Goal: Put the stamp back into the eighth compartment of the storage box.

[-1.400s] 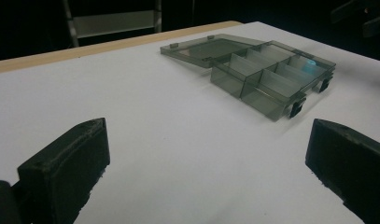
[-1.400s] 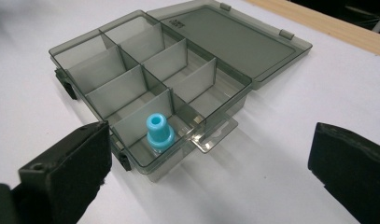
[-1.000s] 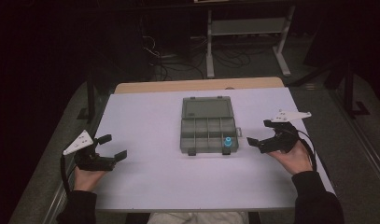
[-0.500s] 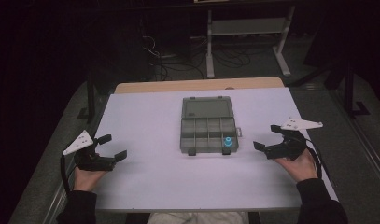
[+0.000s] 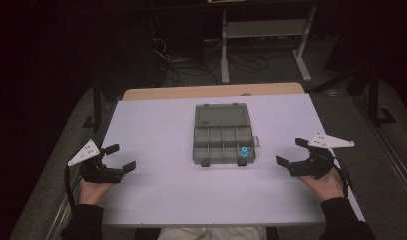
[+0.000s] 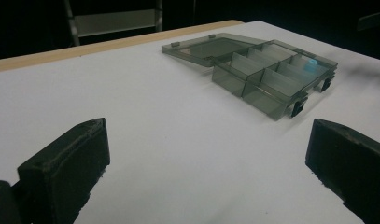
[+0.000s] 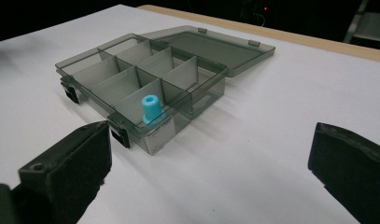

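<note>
On the white tabletop (image 5: 156,125), seen from the high view, a smoke-grey translucent compartment box (image 5: 222,141) lies at centre with its hinged lid (image 5: 221,115) folded flat open on the far side; internal dividers split the tray into two rows of cells. A small blue cylindrical part (image 5: 244,152) stands upright in the near-row cell at the box's right end, close to the front wall. The same part (image 7: 151,108) appears in the right gripper view, upright, just behind a small pale label on the front wall whose writing is too small to read; black latch tabs (image 7: 120,134) project from that wall. No other brand or lettering is legible. The left gripper (image 5: 120,157) rests at the table's left edge, held in the person's left hand (image 5: 93,188), jaws spread wide and empty, well apart from the box. The right gripper (image 5: 292,152) sits at the right edge in the right hand (image 5: 323,183), jaws likewise spread wide and holding nothing, near the box's right end but not touching it. A tan wooden edge (image 5: 211,91) borders the table's far side
</note>
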### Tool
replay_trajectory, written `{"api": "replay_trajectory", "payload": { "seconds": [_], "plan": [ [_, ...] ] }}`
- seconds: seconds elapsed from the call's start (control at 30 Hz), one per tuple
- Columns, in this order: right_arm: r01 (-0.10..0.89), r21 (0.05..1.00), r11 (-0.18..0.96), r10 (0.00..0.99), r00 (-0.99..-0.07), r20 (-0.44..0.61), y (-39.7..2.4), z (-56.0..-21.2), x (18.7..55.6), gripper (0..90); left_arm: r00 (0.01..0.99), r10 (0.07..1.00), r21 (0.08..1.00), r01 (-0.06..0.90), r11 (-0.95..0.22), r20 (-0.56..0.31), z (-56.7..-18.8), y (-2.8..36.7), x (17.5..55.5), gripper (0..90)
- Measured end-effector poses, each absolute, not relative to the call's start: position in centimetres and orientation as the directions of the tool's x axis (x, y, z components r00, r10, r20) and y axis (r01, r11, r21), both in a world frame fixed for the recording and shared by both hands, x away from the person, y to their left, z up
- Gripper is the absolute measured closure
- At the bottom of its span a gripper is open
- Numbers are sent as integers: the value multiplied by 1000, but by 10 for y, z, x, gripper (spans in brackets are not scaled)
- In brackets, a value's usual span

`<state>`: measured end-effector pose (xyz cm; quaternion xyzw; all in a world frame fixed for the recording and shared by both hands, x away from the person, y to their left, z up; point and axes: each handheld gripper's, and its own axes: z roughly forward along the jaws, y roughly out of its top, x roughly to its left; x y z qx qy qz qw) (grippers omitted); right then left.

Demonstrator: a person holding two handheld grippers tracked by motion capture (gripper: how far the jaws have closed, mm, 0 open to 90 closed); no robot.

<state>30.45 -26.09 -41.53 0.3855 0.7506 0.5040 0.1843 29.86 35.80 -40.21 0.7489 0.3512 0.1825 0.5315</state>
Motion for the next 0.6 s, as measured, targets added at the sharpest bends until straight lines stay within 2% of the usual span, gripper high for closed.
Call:
{"api": "replay_trajectory", "payload": {
  "seconds": [0.6],
  "plan": [
    [347,921,178,778,-623,84,-271,-423,288,0,685,722,924,334,-187,-102,-402,358,299,0]
  ]
}}
